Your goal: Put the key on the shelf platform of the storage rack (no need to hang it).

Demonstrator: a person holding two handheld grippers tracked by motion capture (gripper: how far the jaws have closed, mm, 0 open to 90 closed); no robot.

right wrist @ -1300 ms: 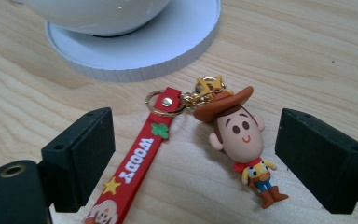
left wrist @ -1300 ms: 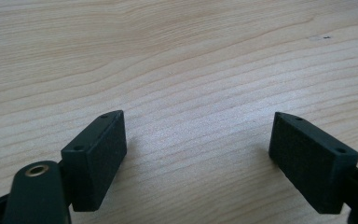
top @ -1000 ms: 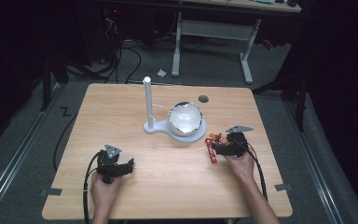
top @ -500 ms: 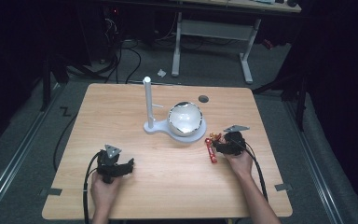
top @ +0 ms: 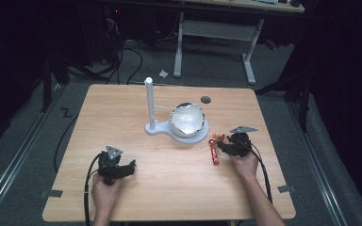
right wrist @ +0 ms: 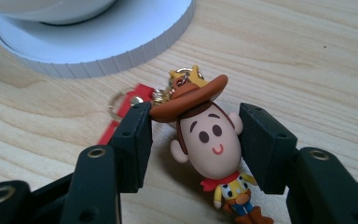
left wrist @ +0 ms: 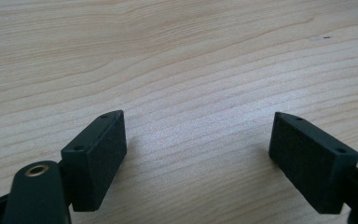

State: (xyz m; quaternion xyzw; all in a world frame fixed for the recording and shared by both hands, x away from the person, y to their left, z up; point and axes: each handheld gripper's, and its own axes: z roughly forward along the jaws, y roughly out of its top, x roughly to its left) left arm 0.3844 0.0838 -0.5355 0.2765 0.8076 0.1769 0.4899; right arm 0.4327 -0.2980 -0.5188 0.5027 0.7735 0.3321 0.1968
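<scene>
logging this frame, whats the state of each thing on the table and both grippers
cowboy keychain figure: lying flat on the table, between the right gripper's fingers
red strap: flat on the table, attached to the figure
right gripper: just been closing, fingers at the figure's head
left gripper: open, nothing between fingers
white stand: upright
bowl: upright on stand base

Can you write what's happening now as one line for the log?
right gripper: jaws just closing, pads on cowboy keychain | left gripper: open, nothing between | place: table, beside white stand base
</scene>
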